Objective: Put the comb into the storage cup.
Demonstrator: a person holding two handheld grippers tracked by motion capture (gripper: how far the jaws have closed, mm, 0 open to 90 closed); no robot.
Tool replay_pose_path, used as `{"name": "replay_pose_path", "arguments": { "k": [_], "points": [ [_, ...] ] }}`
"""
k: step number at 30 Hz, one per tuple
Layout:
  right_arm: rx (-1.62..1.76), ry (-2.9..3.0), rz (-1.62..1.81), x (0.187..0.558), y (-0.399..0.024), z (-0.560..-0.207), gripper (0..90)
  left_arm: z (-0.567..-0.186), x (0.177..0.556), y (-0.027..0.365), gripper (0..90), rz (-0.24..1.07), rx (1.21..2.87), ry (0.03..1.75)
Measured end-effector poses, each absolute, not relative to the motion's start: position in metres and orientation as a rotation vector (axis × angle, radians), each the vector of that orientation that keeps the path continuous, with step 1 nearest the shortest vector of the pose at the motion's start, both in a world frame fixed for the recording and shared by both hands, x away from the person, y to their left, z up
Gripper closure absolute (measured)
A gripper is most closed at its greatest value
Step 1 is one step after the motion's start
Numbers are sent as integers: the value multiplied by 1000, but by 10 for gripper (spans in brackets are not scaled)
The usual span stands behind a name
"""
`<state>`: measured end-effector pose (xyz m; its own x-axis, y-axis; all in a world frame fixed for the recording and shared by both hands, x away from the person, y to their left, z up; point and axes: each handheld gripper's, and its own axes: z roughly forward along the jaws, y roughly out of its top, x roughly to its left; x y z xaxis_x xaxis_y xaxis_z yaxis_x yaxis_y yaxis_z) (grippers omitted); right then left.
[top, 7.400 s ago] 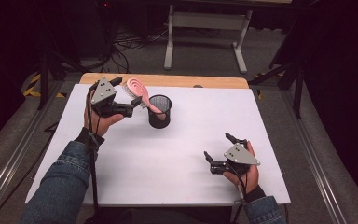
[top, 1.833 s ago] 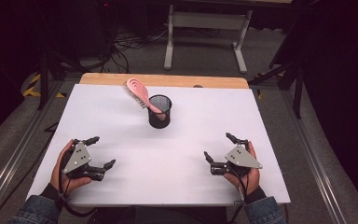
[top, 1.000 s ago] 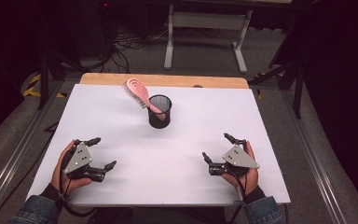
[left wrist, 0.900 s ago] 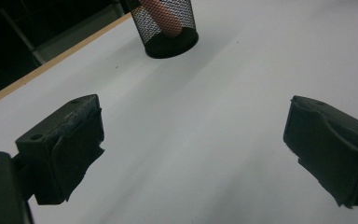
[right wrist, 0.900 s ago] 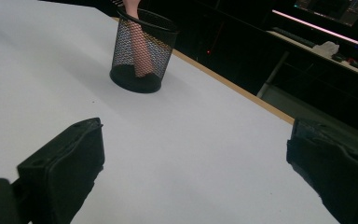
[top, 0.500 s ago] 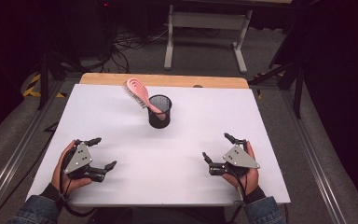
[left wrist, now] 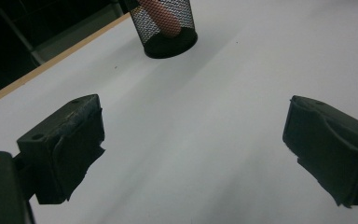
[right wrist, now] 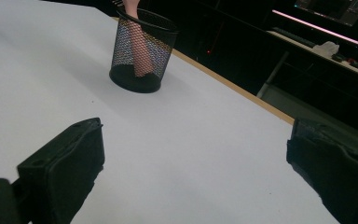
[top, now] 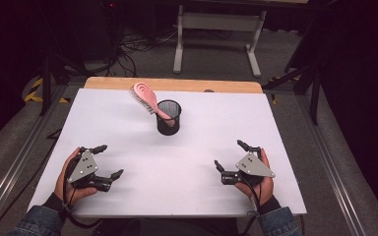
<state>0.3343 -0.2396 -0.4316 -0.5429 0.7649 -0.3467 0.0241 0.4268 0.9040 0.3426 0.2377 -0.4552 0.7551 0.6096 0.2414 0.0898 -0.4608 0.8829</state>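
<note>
- Plainly, the pink brush stands handle-down in the black mesh cup, its head leaning up and out over the rim toward the far left corner of the table.
- The left gripper rests at the near left edge, jaws wide apart and holding nothing; in the left gripper view the cup sits ahead and a little left of the gap.
- The right gripper lies at the near right, jaws likewise spread and empty, with the cup ahead and to its left.
- The brush's long axis tilts away from both hands, toward the left side (so the left gripper looks better placed for the head).
- Both grippers sit well apart from the cup, and the work with the brush looks done.
</note>
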Motion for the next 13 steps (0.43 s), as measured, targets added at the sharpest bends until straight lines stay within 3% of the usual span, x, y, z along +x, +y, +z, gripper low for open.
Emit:
{"name": "replay_pose_path", "arguments": {
  "k": [13],
  "points": [
    [674, 1886, 1183, 335, -242, -432, 47, -456, 345, 234, 65, 671, 1990, 527]
  ]
}}
